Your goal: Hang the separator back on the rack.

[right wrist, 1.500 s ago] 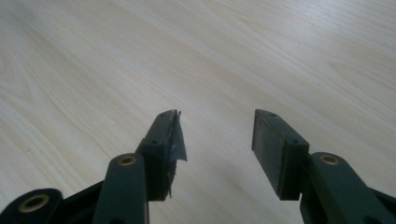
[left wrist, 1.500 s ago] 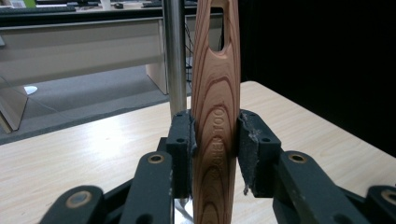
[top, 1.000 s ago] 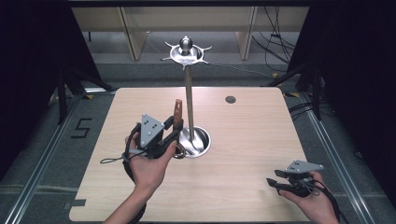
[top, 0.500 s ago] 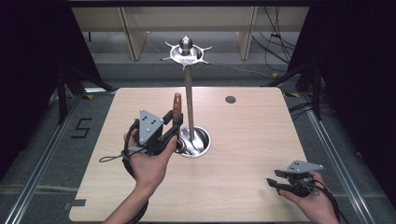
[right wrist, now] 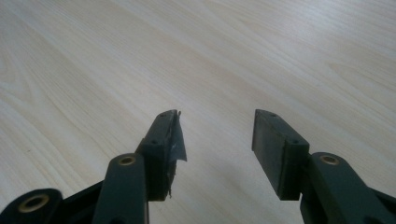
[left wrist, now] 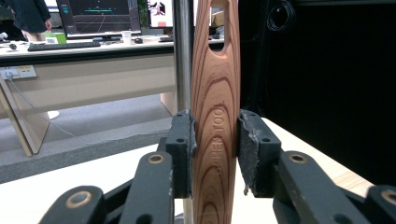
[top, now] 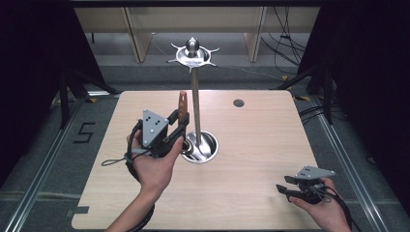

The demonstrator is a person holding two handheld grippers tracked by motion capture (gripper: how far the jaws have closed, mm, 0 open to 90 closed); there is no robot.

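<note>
A metal utensil stand (top: 195, 96) with a round base (top: 209, 150) and a hooked crown (top: 192, 53) rises from the table's middle. My left gripper (top: 180, 123) is shut on a wooden utensil handle (top: 182, 107), held upright just left of the pole. In the left gripper view the grained handle (left wrist: 215, 121), with a slot near its top, sits clamped between both pads, the pole (left wrist: 182, 56) right behind it. My right gripper (top: 284, 186) rests open near the table's front right; its pads (right wrist: 170, 135) hold nothing above bare wood.
A light wooden table (top: 270, 125) with a small dark grommet (top: 238, 103) at the back. Wooden furniture legs and cables lie on the floor beyond. Dark curtains flank both sides. A desk with monitors (left wrist: 98, 14) shows far off in the left gripper view.
My left gripper has lifted the wooden handle slightly and drifted a bit left and toward the back beside the pole. The right gripper has stayed put.
</note>
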